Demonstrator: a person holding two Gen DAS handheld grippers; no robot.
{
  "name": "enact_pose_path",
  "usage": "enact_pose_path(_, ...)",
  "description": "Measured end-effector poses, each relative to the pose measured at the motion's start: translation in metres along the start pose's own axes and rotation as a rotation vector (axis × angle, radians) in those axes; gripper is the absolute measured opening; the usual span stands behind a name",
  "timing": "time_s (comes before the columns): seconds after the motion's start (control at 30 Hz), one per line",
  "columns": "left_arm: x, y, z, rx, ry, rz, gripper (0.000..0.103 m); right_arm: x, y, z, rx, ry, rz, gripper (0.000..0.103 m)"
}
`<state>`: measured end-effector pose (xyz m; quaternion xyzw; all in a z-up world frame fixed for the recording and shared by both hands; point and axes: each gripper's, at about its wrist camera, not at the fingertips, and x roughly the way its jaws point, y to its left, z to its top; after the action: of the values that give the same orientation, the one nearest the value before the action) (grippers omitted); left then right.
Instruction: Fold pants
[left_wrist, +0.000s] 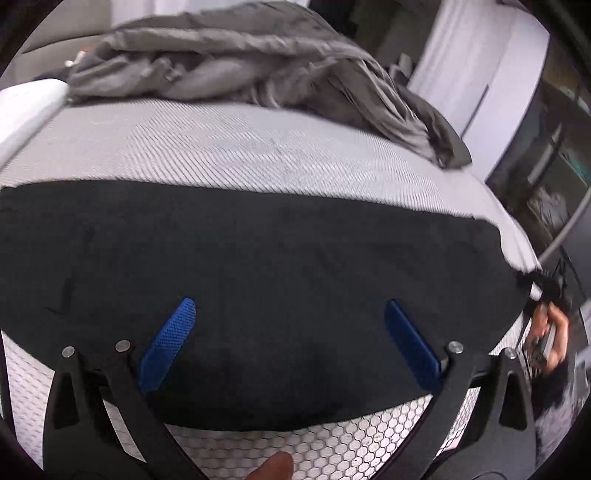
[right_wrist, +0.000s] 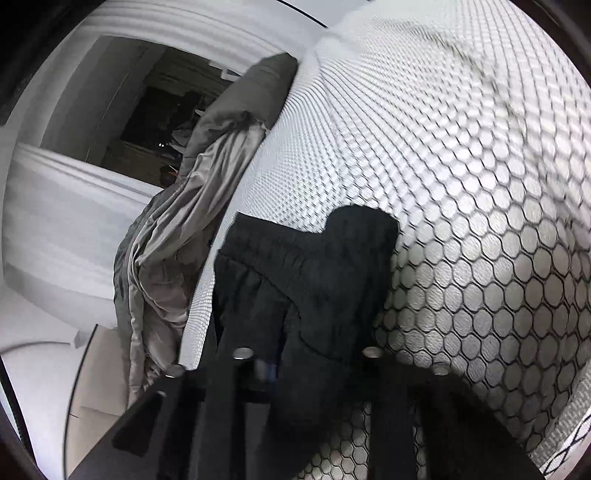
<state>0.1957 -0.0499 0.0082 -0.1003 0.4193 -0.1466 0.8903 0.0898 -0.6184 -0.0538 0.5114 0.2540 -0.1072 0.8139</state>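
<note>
The black pants lie flat in a wide band across the mattress. My left gripper hovers over their near part, jaws wide open, and the blue pads hold nothing. At the far right, a hand with the right gripper holds the pants' end at the bed's edge. In the right wrist view the pants bunch up with a gathered waistband over my right gripper. Its jaws stand close together on the cloth, and the fabric hides the pads.
A crumpled grey blanket lies along the far side of the bed and hangs over its edge. A white pillow sits at the far left. The hexagon-patterned mattress drops off to the floor on the right.
</note>
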Motion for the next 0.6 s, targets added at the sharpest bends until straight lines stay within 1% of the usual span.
enact_pose_path(0.03,0.005,-0.003,-0.005,0.004,0.018,0.006,0.102,-0.003,0.006,-0.001,-0.021,-0.012,0.001,0.016)
enact_pose_path(0.1,0.011,-0.011,-0.008,0.035,0.029,0.012,0.102,-0.009,0.035,-0.003,-0.117,-0.04,-0.007,0.015)
enact_pose_path(0.17,0.006,-0.019,-0.012,0.06,0.012,0.062,0.102,-0.019,0.073,-0.017,-0.252,-0.069,0.004,0.015)
enact_pose_path(0.2,0.003,-0.02,-0.013,0.07,0.003,0.066,0.102,-0.024,0.094,-0.028,-0.319,-0.076,0.024,0.015)
enact_pose_path(0.23,-0.001,-0.024,-0.014,0.085,-0.008,0.066,0.102,-0.025,0.124,-0.046,-0.409,-0.072,0.06,0.015)
enact_pose_path(0.3,-0.01,-0.021,-0.014,0.091,-0.021,0.072,0.102,-0.019,0.173,-0.08,-0.551,-0.036,0.135,0.015)
enact_pose_path(0.33,-0.013,-0.018,-0.013,0.087,-0.025,0.077,0.102,-0.013,0.201,-0.105,-0.638,0.011,0.186,0.015)
enact_pose_path(0.37,-0.015,-0.013,-0.012,0.076,-0.026,0.08,0.102,-0.006,0.226,-0.132,-0.723,0.077,0.237,0.015)
enact_pose_path(0.4,-0.019,-0.008,-0.011,0.063,-0.026,0.08,0.102,0.005,0.251,-0.166,-0.82,0.173,0.295,0.019)
enact_pose_path(0.43,-0.021,-0.002,-0.01,0.051,-0.024,0.08,0.102,0.012,0.263,-0.19,-0.878,0.24,0.325,0.037)
enact_pose_path(0.47,-0.022,0.003,-0.01,0.041,-0.021,0.084,0.102,0.023,0.275,-0.221,-0.956,0.349,0.362,0.047)
enact_pose_path(0.5,-0.025,0.01,-0.011,0.031,-0.02,0.093,0.102,0.033,0.28,-0.25,-1.027,0.448,0.379,0.054)
enact_pose_path(0.53,-0.027,0.016,-0.011,0.023,-0.018,0.098,0.102,0.041,0.282,-0.279,-1.107,0.54,0.384,0.054)
enact_pose_path(0.57,-0.029,0.023,-0.01,0.008,-0.015,0.102,0.102,0.046,0.28,-0.304,-1.191,0.61,0.372,0.054)
enact_pose_path(0.6,-0.034,0.03,-0.012,-0.008,-0.016,0.101,0.102,0.041,0.275,-0.318,-1.245,0.636,0.358,0.054)
